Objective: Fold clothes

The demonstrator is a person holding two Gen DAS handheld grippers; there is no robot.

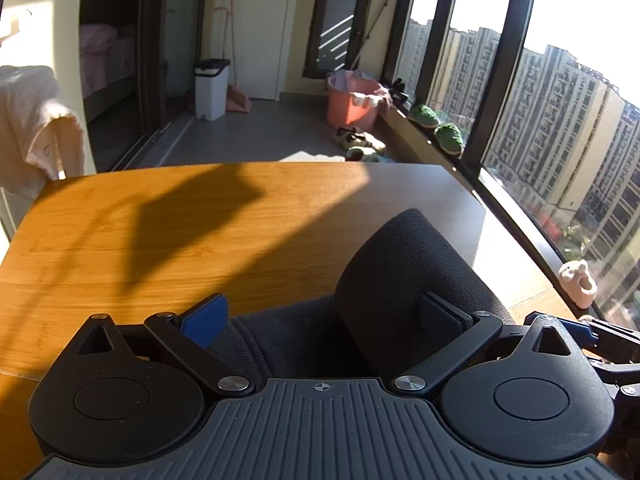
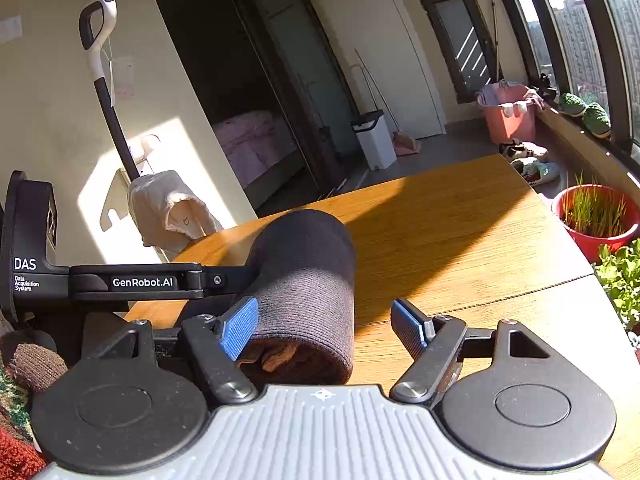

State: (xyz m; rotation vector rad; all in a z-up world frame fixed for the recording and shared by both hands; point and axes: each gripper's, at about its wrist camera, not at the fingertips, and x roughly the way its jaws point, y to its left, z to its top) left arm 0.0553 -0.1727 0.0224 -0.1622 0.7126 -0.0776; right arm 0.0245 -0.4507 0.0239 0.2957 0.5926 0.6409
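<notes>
On the wooden desk (image 1: 160, 240) lies a dark knitted garment (image 1: 400, 280), rolled into a thick bundle, partly in sun and partly in shadow. In the left wrist view the left tool (image 1: 324, 316) stands wide: its blue pad (image 1: 206, 318) is at 9 o'clock of the cloth and its other pad (image 1: 442, 314) presses against the raised fold of the roll at 3 o'clock; the cloth fills the gap between them, but I cannot tell if it is really gripped. In the right wrist view the right tool (image 2: 324, 326) is also wide; its left blue pad (image 2: 240, 328) touches the side of the garment (image 2: 308, 280), and its right pad (image 2: 408, 328) is apart from it, over bare desk. The arm of the left tool, marked "GenRobot.AI" (image 2: 142, 282), comes in from 9 o'clock and meets the roll. Beyond the desk, at 12 o'clock, a pink bucket (image 1: 352, 100) and a white bin (image 1: 212, 88) stand on the floor. A red pot with grass (image 2: 596, 216) is at 3 o'clock by the window. A pale towel (image 2: 168, 208) hangs at 10 o'clock.
</notes>
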